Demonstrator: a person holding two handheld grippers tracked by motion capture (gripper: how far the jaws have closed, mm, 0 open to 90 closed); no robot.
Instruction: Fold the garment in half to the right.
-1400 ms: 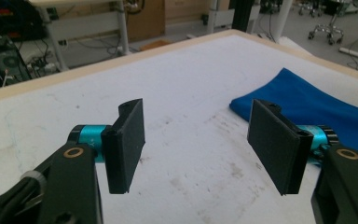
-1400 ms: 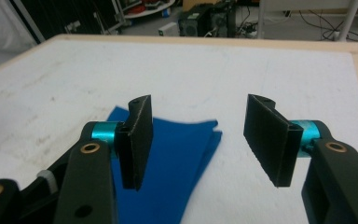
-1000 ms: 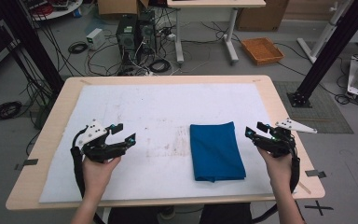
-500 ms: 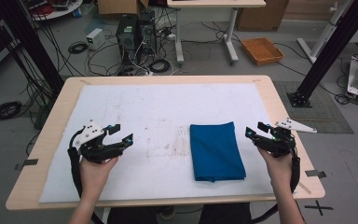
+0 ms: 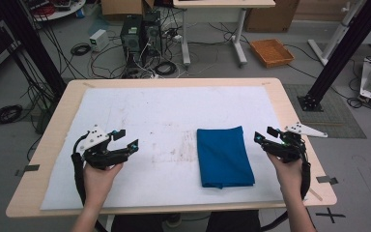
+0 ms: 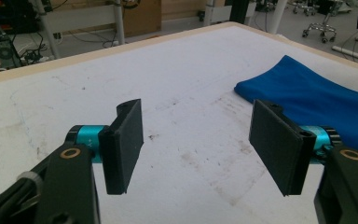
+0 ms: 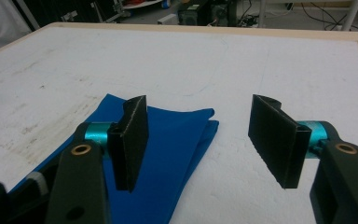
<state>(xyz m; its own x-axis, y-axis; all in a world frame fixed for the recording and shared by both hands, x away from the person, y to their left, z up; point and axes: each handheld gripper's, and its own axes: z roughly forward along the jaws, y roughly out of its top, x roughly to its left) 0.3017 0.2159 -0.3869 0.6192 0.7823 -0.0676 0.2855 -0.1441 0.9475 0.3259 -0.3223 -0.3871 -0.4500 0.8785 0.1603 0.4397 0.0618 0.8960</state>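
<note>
- Black jaws of the left gripper [image 5: 128, 140], at lower left of the high view, stood wide apart with nothing between them; it hovered over bare white mat.
- Black jaws of the right gripper [image 5: 265, 135], at lower right, likewise stood wide and held nothing, just beside the cloth's right edge.
- One blue cloth [image 5: 223, 156] lay right of centre on the white mat [image 5: 164, 111], folded into a neat upright rectangle; in the right gripper view [image 7: 177, 154] its layered corner showed between and beyond the jaws.
- Judged progress: the cloth appeared already folded and let go, with little or nothing left but withdrawing the hands; a further fold cannot be ruled out.
- Count: two grippers, one cloth, one mat, one wooden table [image 5: 290, 111].
- Beyond, at upper frame: cables, computer cases and an orange tray [image 5: 272, 52] on the floor.
</note>
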